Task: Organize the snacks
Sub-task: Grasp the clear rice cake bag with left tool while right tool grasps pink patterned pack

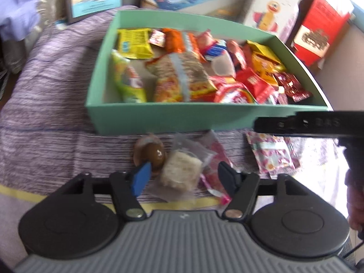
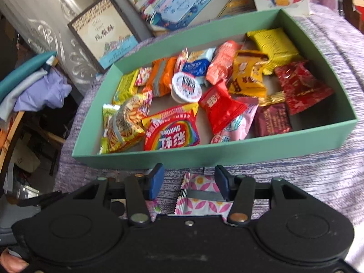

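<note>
A mint-green open box (image 1: pixel 182 118) filled with several bright snack packets sits on a purple striped cloth. In front of it lie a clear packet with a pale rice cake (image 1: pixel 182 168), a brown egg-shaped snack (image 1: pixel 157 154), a pink candy wrapper (image 1: pixel 216 159) and a pink flower-print packet (image 1: pixel 273 157). My left gripper (image 1: pixel 184 176) stands open, its blue pads on either side of the rice cake packet without pressing it. My right gripper (image 2: pixel 188 182) is open over the flower-print packet (image 2: pixel 200 193), just short of the box's front wall (image 2: pixel 227 152).
Picture boxes and a framed card (image 2: pixel 107 34) lean behind the green box. A black bar of the other hand-held tool (image 1: pixel 307 124) crosses the right of the left wrist view. Folded clothes (image 2: pixel 34 86) lie off the cloth's left edge.
</note>
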`<state>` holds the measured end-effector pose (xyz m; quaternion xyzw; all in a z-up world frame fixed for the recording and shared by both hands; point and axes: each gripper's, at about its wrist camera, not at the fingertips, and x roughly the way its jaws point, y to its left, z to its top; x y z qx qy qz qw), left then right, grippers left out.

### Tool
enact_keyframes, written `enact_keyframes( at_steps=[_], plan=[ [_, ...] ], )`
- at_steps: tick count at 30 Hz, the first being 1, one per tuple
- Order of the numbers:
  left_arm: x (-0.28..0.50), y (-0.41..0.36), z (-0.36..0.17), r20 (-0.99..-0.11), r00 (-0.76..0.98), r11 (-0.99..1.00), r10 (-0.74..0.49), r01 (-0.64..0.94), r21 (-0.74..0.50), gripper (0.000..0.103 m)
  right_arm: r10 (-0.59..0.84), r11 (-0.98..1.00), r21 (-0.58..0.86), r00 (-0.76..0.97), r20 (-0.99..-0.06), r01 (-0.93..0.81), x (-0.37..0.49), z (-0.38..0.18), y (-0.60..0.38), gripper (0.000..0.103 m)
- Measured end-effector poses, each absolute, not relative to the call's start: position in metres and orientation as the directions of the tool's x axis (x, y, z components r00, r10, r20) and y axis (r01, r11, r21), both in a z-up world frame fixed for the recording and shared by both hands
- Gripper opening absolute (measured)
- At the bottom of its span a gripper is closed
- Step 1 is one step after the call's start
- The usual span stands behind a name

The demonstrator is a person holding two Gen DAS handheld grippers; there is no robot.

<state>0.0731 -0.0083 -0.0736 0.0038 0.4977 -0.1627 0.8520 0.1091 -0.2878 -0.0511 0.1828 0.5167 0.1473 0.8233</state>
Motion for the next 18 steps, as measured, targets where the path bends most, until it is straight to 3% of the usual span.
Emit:
enact_keyframes(
  at_steps=[4, 18],
  plan=[
    [0.068, -0.017, -0.077, -0.854, 0.434, 0.935, -0.287, 0.32, -0.152, 0.041, 0.434, 0.893, 0.444, 0.412, -0.801, -0.075, 0.109, -0.055, -0.287, 0.05],
    [0.043, -0.01, -0.081, -0.864, 0.376, 0.92, -0.334, 0.332, -0.211, 0.041, 0.463, 0.885, 0.449, 0.351, -0.814, -0.125, 0.062, -0.048, -0.286, 0.052]
  ],
)
